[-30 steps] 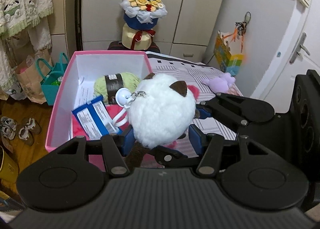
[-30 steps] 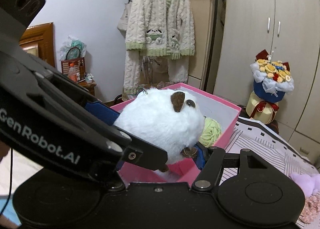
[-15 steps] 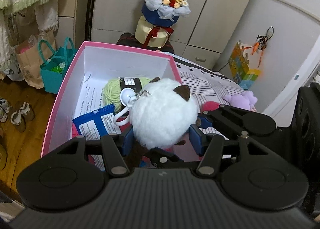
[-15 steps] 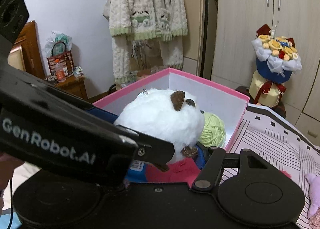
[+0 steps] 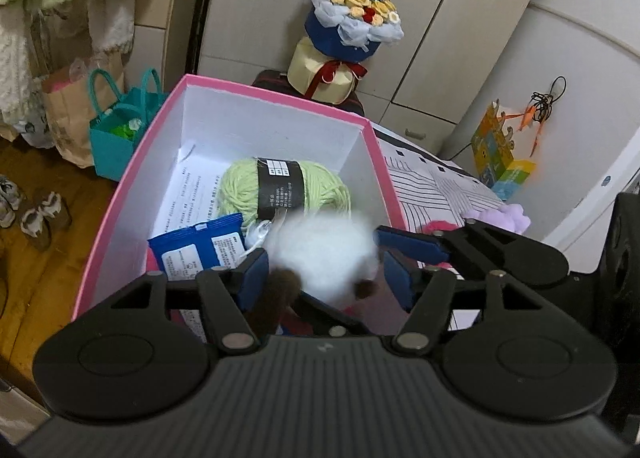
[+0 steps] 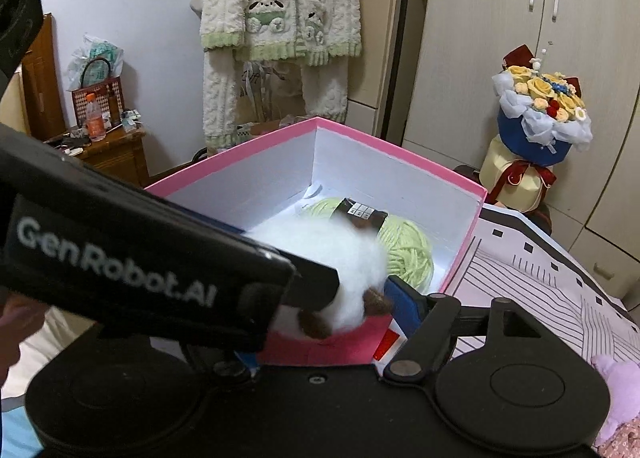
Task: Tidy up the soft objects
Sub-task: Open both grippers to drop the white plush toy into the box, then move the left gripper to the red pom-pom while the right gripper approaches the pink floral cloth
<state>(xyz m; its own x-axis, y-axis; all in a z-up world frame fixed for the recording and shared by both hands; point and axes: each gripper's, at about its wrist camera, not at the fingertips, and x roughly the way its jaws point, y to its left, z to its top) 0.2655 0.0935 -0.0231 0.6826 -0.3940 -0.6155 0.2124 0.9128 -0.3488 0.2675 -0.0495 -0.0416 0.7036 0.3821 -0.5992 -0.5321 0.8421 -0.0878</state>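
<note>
Both hand-held grippers, left and right, were opening around blurred plush, no pad pressing; yarn at 12 o'clock in box.

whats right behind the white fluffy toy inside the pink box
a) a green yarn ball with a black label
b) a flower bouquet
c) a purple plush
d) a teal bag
a: the green yarn ball with its black label lies inside the pink box, just beyond the white fluffy toy.
</note>
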